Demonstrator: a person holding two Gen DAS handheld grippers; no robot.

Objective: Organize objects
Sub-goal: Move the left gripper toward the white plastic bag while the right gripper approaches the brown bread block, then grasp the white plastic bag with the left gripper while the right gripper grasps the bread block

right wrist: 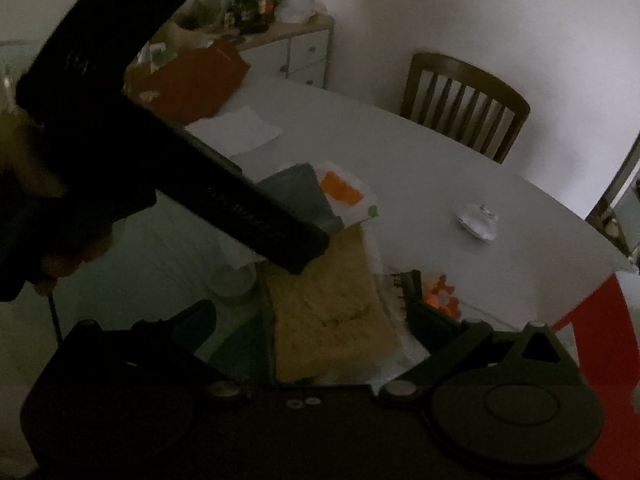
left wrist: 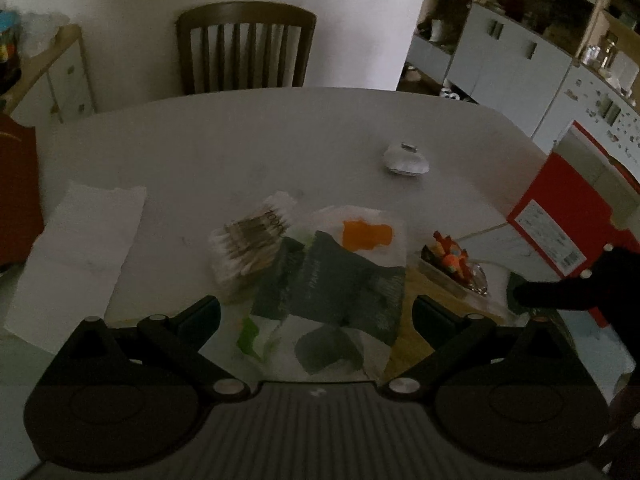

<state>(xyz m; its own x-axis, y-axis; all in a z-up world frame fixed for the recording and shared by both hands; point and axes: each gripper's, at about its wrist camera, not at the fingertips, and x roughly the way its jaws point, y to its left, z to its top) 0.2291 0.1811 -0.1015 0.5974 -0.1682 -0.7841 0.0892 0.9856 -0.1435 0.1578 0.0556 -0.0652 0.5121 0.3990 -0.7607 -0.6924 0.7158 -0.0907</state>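
Note:
A crinkled plastic bag (left wrist: 340, 280) printed dark green and orange lies on the white table (left wrist: 280, 140), and my left gripper (left wrist: 316, 314) hovers open over its near end, holding nothing. A pack of cotton swabs (left wrist: 252, 240) rests against the bag's left side. In the right wrist view, a flat tan sheet (right wrist: 332, 320) lies below my open right gripper (right wrist: 316, 320), whose jaws are wide apart. The bag (right wrist: 320, 192) is just beyond it. A black finger of the left gripper (right wrist: 280, 232) crosses that view from the upper left.
A small tray of orange items (left wrist: 452, 264) sits right of the bag, with a red box (left wrist: 568, 220) beyond it. A white napkin (left wrist: 80, 252) lies at the left, a crumpled silvery wad (left wrist: 405, 159) farther back. A wooden chair (left wrist: 246, 48) stands behind the table.

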